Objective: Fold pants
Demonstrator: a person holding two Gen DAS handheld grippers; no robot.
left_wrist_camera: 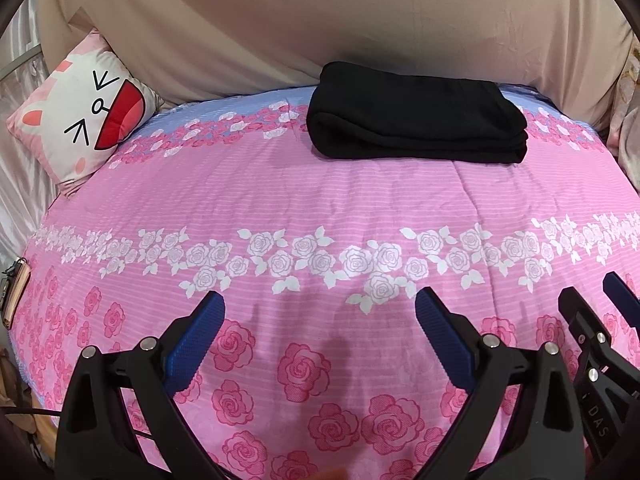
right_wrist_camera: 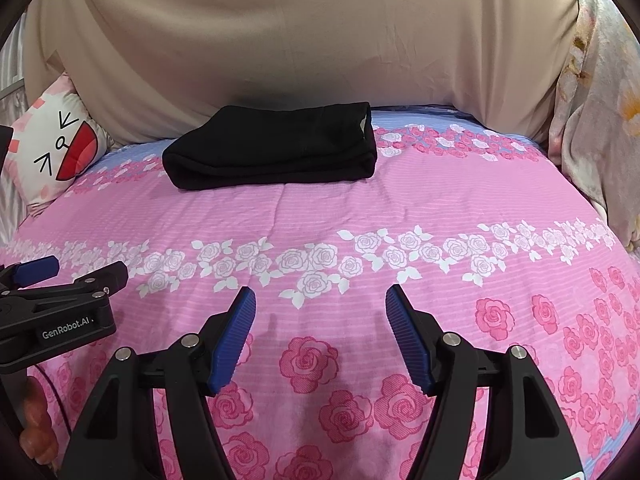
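Black pants are lying as a compact folded bundle at twelve o'clock on the pink rose bedspread, near the beige backrest, well apart from both tools. Left gripper is hovering over the near roses with fingers spread wide and gripping nothing; right gripper is doing the same, just beside it. Folding is looking finished, judging by the tidy stack. Any next move is calling only for backing away, or perhaps pressing the bundle flatter
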